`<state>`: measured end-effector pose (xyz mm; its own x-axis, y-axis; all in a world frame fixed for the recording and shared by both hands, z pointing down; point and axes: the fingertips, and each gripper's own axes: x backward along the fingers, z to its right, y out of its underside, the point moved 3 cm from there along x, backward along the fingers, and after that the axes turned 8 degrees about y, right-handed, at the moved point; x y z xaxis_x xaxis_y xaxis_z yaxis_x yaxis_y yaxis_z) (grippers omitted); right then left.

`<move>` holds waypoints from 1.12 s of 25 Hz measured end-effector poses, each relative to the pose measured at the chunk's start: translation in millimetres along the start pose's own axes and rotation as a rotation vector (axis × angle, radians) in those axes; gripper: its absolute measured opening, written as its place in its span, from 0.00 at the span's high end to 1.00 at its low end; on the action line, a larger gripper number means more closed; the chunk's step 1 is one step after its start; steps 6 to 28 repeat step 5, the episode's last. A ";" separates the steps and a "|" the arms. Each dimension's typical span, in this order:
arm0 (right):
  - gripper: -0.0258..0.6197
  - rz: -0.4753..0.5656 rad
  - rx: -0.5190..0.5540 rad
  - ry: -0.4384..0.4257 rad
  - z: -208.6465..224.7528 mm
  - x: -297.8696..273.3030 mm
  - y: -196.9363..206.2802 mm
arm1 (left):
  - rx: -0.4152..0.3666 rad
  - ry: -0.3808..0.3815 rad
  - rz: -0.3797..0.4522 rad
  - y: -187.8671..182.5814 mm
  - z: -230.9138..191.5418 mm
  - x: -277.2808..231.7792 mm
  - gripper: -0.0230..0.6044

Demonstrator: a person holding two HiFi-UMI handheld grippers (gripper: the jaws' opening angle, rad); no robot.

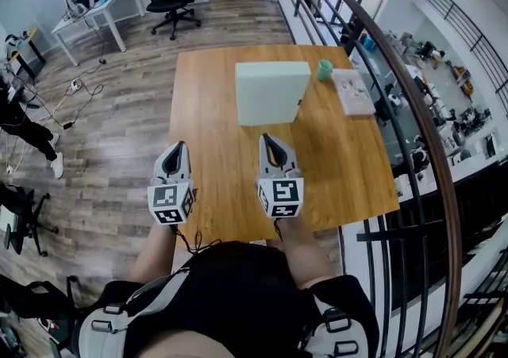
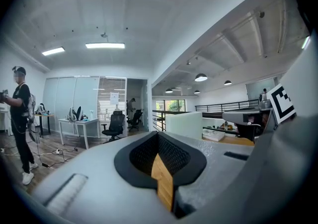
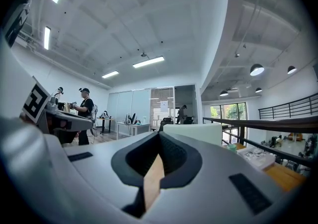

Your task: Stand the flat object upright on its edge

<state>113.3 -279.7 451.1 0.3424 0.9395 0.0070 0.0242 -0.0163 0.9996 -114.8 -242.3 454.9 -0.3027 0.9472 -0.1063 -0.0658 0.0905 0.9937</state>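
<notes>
my left gripper (image 1: 178, 148) and right gripper (image 1: 268, 140) both pinched closed on nothing, over the near end of the wooden surface (image 1: 214, 134), pale box (image 1: 271, 91) toward the far end, well apart from both

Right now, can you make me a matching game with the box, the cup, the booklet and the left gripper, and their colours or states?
Things:
1 box
2 cup
3 booklet
4 left gripper

Matches:
A teal
B grey, jaws shut and empty
C pale green
D white, lying flat, right of the cup

Pairs: 1-C, 2-A, 3-D, 4-B
</notes>
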 end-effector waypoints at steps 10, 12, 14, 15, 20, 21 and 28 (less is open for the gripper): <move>0.95 -0.010 -0.009 0.004 2.2 -1.8 -0.1 | 0.002 -0.003 -0.009 0.3 1.6 -0.6 0.96; 0.95 -0.010 -0.009 0.004 2.2 -1.8 -0.1 | 0.002 -0.003 -0.009 0.3 1.6 -0.6 0.96; 0.95 -0.010 -0.009 0.004 2.2 -1.8 -0.1 | 0.002 -0.003 -0.009 0.3 1.6 -0.6 0.96; 0.95 -0.010 -0.009 0.004 2.2 -1.8 -0.1 | 0.002 -0.003 -0.009 0.3 1.6 -0.6 0.96; 0.95 -0.010 -0.009 0.004 2.2 -1.8 -0.1 | 0.002 -0.003 -0.009 0.3 1.6 -0.6 0.96; 0.95 -0.010 -0.009 0.004 2.2 -1.8 -0.1 | 0.002 -0.003 -0.009 0.3 1.6 -0.6 0.96; 0.95 -0.010 -0.009 0.004 2.2 -1.8 -0.1 | 0.002 -0.003 -0.009 0.3 1.6 -0.6 0.96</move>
